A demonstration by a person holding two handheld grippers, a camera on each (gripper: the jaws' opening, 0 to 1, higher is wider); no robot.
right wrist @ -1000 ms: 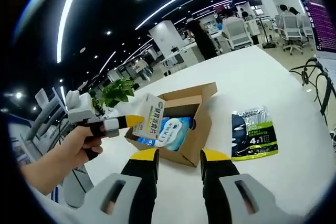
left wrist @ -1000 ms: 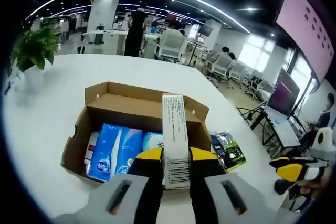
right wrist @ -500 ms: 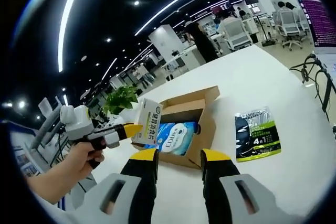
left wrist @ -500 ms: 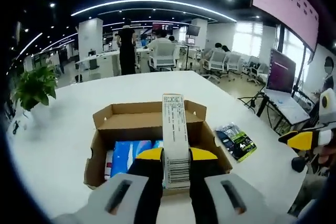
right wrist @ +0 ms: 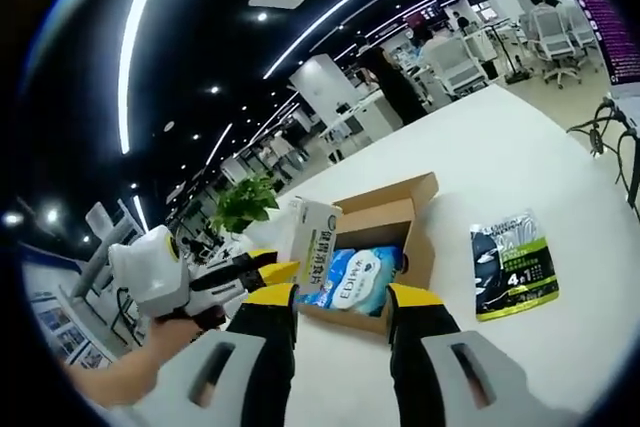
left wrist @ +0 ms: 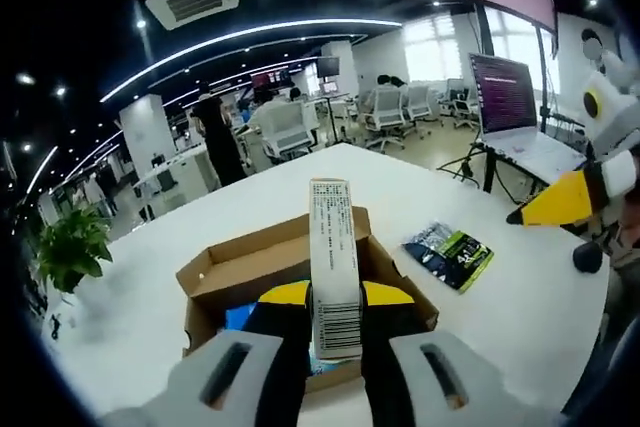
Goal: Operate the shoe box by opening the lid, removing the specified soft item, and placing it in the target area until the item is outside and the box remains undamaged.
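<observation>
Our left gripper (left wrist: 335, 297) grips the white pack (left wrist: 334, 262) above the open shoe box (left wrist: 250, 267). Our right gripper (right wrist: 340, 299) hangs unclenched and empty. We should carry the pack clear of the walls before lowering it.

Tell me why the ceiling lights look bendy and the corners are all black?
Left gripper view: the fisheye lens bends the ceiling light strips into arcs and leaves a dark ring; the carton in the left gripper looks sharp. Right gripper view: the strips curve too, the table is glary white, and the box stays clear.
</observation>
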